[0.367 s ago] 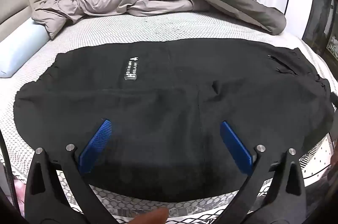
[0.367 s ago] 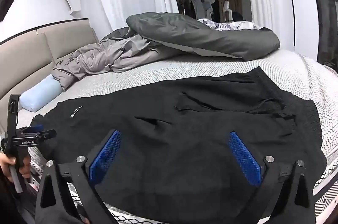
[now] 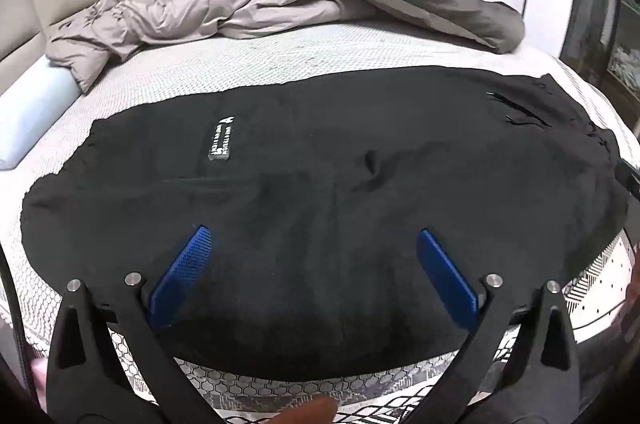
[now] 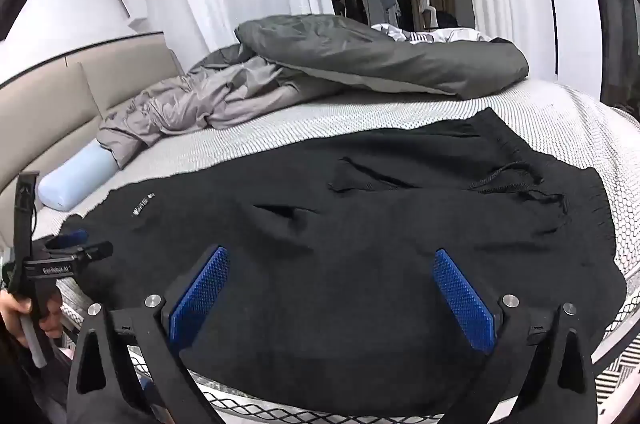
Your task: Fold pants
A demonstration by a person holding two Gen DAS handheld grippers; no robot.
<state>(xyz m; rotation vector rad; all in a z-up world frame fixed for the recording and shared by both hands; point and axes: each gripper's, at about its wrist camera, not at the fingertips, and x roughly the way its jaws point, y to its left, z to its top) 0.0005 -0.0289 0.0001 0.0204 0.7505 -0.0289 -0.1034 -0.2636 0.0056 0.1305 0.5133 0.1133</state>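
Where they lie spread, black pants (image 3: 320, 192) look faintly creased.

The left gripper (image 3: 312, 264) and the right gripper (image 4: 330, 286) both hover with jaws spread wide and nothing between the blue pads (image 4: 200, 298), the right tilted somewhat downward, while a hand (image 4: 16, 312) grips the left one's handle.

Both matte black two-finger grippers, left (image 3: 314, 256) and right (image 4: 330, 284), had blue knurled fingers (image 4: 200, 294), silver pivot screws, and white lettering.
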